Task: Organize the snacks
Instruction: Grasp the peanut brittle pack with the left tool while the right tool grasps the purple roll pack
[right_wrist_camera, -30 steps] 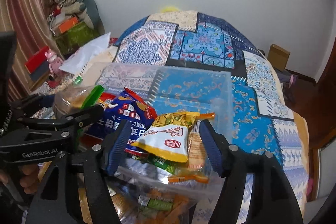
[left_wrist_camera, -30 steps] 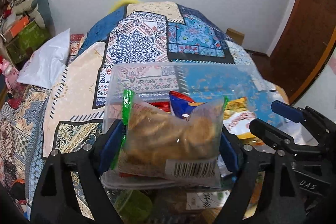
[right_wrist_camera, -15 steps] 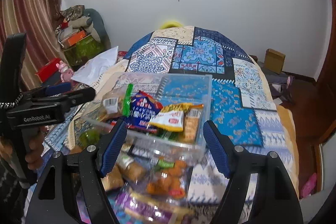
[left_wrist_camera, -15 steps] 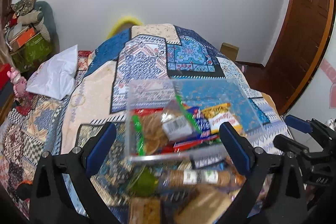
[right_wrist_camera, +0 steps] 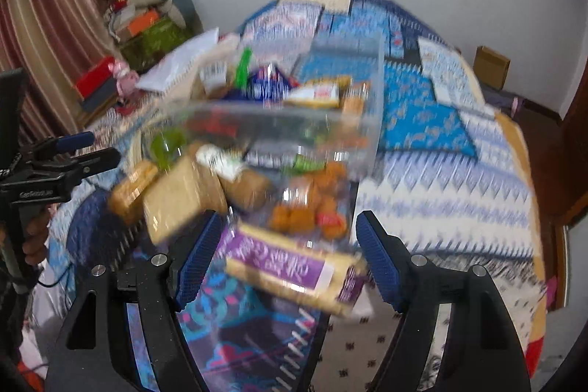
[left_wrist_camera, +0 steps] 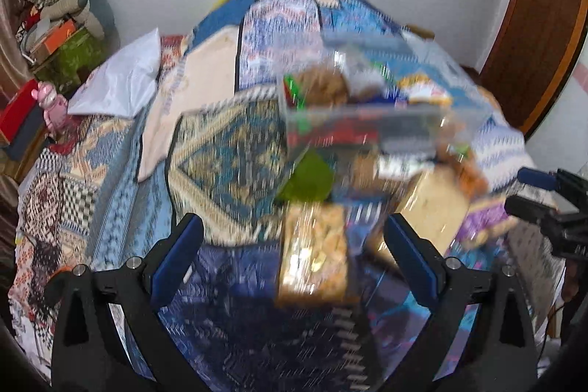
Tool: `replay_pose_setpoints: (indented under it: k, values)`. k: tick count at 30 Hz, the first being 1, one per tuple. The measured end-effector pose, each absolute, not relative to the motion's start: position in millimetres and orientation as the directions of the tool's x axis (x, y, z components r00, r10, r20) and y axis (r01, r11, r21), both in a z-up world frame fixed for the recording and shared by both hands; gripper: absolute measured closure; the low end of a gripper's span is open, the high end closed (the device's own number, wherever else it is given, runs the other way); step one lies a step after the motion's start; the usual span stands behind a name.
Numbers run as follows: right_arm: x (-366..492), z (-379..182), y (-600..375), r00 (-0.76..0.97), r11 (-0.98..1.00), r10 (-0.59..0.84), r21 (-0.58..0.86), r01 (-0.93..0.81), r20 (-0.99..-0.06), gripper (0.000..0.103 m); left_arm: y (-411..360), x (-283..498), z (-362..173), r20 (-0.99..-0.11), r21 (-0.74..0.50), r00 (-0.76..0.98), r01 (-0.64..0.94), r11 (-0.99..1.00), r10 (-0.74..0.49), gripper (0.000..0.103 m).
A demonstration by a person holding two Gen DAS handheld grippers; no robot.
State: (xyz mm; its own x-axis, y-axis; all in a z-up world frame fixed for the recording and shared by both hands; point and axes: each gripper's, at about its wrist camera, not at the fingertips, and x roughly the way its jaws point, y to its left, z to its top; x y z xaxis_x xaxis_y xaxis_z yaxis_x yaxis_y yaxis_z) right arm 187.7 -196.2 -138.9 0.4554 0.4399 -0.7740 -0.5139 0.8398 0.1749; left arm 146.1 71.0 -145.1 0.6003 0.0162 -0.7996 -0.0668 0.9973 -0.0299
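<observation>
Left wrist view, heavy motion blur: left gripper (left_wrist_camera: 294, 263) with blue-padded black fingers spread wide, nothing between the pads. Clear rectangular plastic bin (left_wrist_camera: 367, 120) sits on the patterned blue patchwork bedspread (left_wrist_camera: 228, 153), ahead of the fingers and off to the right. Bin holds several snack packets: a clear bag of brown cookies with green edge (left_wrist_camera: 319, 87) at its left end, a yellow-and-white packet (left_wrist_camera: 422, 90) toward the right. Loose snacks lie on the bedspread between bin and gripper: a clear pack of golden crackers (left_wrist_camera: 316, 256) just ahead of the fingers, a green pouch (left_wrist_camera: 308, 179) against the bin's near wall, a tan flat pack (left_wrist_camera: 433, 204) to the right. Right gripper's black body shows at the right edge, details unclear.

Right wrist view, also blurred: right gripper (right_wrist_camera: 290, 256) spread wide too, gripping nothing. Purple-labelled long snack pack (right_wrist_camera: 290, 267) lies on the bedspread between the two fingers; contact with the pads cannot be told. Clear bag of orange fried pieces (right_wrist_camera: 312, 204) just beyond it, near the bin. Tan block-shaped pack (right_wrist_camera: 180, 193) and brown roll pack (right_wrist_camera: 246, 186) to the left. White pillow (left_wrist_camera: 121, 79) and pink plush toy (left_wrist_camera: 51, 105) at the far left of the bed.
</observation>
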Motion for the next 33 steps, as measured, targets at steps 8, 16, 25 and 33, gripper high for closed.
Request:
replay_pose_setpoints:
  k: [8,16,25,33]
  values:
    - [194.9,-168.4,-189.9,0.375,0.836,0.439,0.218,-0.504,-0.816,0.030,68.5,149.6,-180.8,-0.825,-0.018,0.565,-0.079,0.997,0.029,0.004]
    - [169.8,-171.1,-190.1,0.347,0.811,0.434,0.192,-0.552,-0.831,0.030,61.5,152.8,-199.1,-0.849,-0.034,0.528,-0.066,0.997,0.006,0.046]
    - [131.6,-173.6,-193.0,0.312,0.787,0.454,0.211,-0.580,-0.834,0.030,54.6,120.1,-195.3,-0.840,-0.048,0.543,-0.057,0.997,-0.010,0.053]
    - [125.0,-165.2,-190.9,0.304,0.775,0.478,0.232,-0.588,-0.824,0.030,43.0,77.7,-194.0,-0.841,-0.058,0.540,-0.022,0.998,-0.037,0.053]
